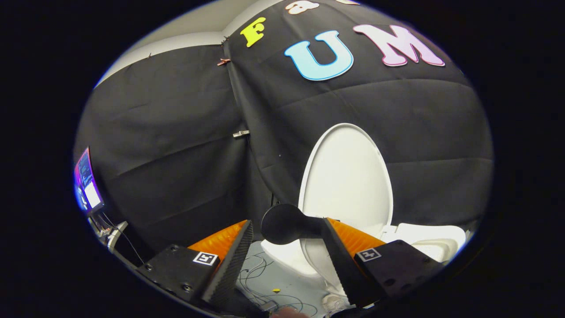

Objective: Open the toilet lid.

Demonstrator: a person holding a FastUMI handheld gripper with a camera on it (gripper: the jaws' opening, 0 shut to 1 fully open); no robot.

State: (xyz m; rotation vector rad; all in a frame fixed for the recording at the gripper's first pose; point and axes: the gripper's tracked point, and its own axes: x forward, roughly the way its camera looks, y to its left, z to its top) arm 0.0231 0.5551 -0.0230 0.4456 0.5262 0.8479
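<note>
Toilet lid (346,176) stands upright against the booth wall, beyond the gripper (287,229), w/ white bowl (423,243) below it. Gripper open, fingers spread apart, nothing between them. Black round knob (282,223) sits just ahead of the fingers. Cables (265,282) lie on the floor.

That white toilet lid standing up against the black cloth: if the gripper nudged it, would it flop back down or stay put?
The toilet lid stands raised against the cloth wall, so it probably stays unless pushed forward. It looks like one rigid, glossy shell: likely stiff, and slippery for the fingers. The gripper is open, with a black tab on the lid's edge just ahead of it.
</note>
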